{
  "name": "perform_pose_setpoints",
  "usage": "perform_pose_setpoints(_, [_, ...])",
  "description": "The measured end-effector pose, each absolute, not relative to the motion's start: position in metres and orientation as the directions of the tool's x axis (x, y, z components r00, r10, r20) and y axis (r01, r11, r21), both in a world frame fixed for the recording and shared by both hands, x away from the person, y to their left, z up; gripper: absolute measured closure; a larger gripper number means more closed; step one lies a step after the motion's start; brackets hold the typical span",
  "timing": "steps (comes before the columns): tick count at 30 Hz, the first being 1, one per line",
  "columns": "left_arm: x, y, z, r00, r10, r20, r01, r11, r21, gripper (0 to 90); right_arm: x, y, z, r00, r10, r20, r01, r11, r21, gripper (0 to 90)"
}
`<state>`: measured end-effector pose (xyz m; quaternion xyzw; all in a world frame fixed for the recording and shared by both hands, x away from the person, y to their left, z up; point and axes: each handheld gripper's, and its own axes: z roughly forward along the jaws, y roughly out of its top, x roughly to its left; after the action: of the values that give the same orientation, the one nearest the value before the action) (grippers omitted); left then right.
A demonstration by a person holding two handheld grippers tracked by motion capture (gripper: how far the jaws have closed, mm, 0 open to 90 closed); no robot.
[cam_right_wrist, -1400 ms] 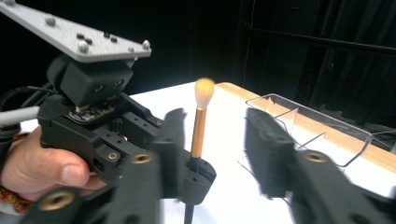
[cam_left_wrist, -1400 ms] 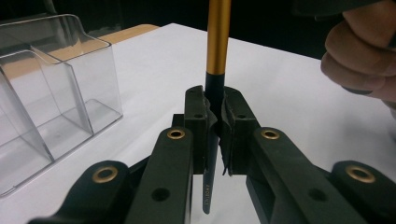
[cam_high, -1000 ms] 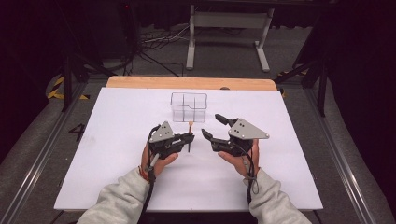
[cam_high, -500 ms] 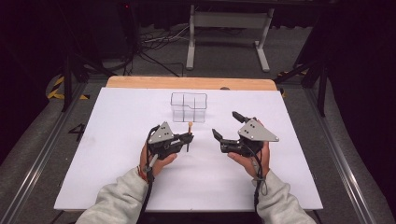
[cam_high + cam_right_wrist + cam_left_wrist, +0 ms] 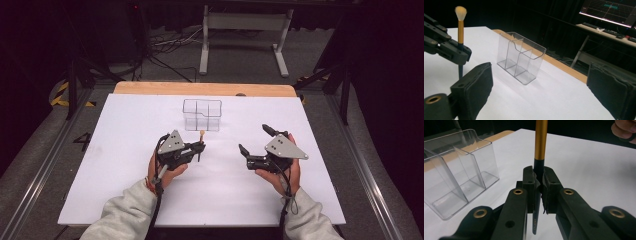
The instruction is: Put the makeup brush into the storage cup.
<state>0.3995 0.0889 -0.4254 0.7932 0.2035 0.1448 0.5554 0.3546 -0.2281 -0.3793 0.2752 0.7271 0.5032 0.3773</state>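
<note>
High view. White table (image 5: 125, 200), person's sleeves and hands coming in from the near edge. Left gripper (image 5: 199, 150) sits left of centre, jaws clamped on a makeup brush (image 5: 201, 145). Brush stands upright, pale bristle tip on top, just near of the clear organizer (image 5: 202, 115). The organizer stands at the far middle of the table, close to the wooden strip along the far edge. Brush and organizer are near each other but apart. Right gripper (image 5: 255, 140) is on the right, well apart from the brush, jaws spread wide, nothing between them; they have just been opening.

Left gripper view. Both black jaws pressed on the dark lower handle of the brush (image 5: 541, 142). Gold ferrule rises straight up from the pads and runs out of the top of frame. Dark handle end pokes down below the jaws. Organizer (image 5: 456, 170) to the left, compartments separated by clear dividers, standing on the white table. Part of the other hand shows top right.

Right gripper view. Own pads (image 5: 479, 82) stand wide apart at the frame's two sides, gap bare. Between them, farther off: organizer (image 5: 521, 57), nothing visible in its compartments. At left the left gripper (image 5: 456, 53) holds the brush (image 5: 460, 27) vertical, fluffy tip up, handle end close to the table; whether it touches I cannot tell.
</note>
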Motion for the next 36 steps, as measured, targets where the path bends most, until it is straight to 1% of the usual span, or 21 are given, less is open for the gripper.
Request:
perform_pose_setpoints(5, [0.398,0.089,-0.423,0.875,0.483,0.025,0.143,-0.307,0.941,82.5,0.351,-0.235,-0.383,-0.566,0.780,-0.268,0.017,0.336,0.942,5.7])
perform_pose_setpoints(7, [0.398,0.090,-0.423,0.871,0.491,0.016,0.150,-0.297,0.943,82.5,0.350,-0.237,-0.385,-0.559,0.781,-0.280,0.015,0.347,0.938,5.7])
perform_pose_setpoints(14, [0.399,0.094,-0.420,0.868,0.495,0.031,0.135,-0.297,0.945,82.6,0.344,-0.243,-0.390,-0.550,0.782,-0.292,0.009,0.355,0.935,6.2])
perform_pose_setpoints(16, [0.399,0.094,-0.419,0.867,0.497,0.034,0.134,-0.298,0.945,82.5,0.343,-0.245,-0.392,-0.553,0.785,-0.278,0.011,0.341,0.940,6.2])
perform_pose_setpoints(21, [0.400,0.095,-0.417,0.862,0.505,0.041,0.128,-0.296,0.946,82.6,0.340,-0.250,-0.397,-0.551,0.787,-0.279,0.024,0.348,0.937,6.2])
perform_pose_setpoints(24, [0.401,0.096,-0.413,0.860,0.508,0.059,0.114,-0.303,0.946,82.6,0.337,-0.253,-0.399,-0.547,0.786,-0.287,0.026,0.359,0.933,6.9])
perform_pose_setpoints(28, [0.403,0.098,-0.407,0.858,0.510,0.069,0.104,-0.304,0.947,82.6,0.334,-0.256,-0.401,-0.561,0.784,-0.266,0.040,0.347,0.937,7.0])
perform_pose_setpoints(33, [0.411,0.103,-0.397,0.842,0.535,0.071,0.095,-0.277,0.956,82.6,0.327,-0.260,-0.407,-0.555,0.779,-0.290,0.048,0.378,0.924,6.6])
perform_pose_setpoints(36, [0.414,0.105,-0.392,0.836,0.543,0.073,0.090,-0.267,0.959,82.6,0.325,-0.262,-0.408,-0.548,0.785,-0.290,0.047,0.375,0.926,6.7])
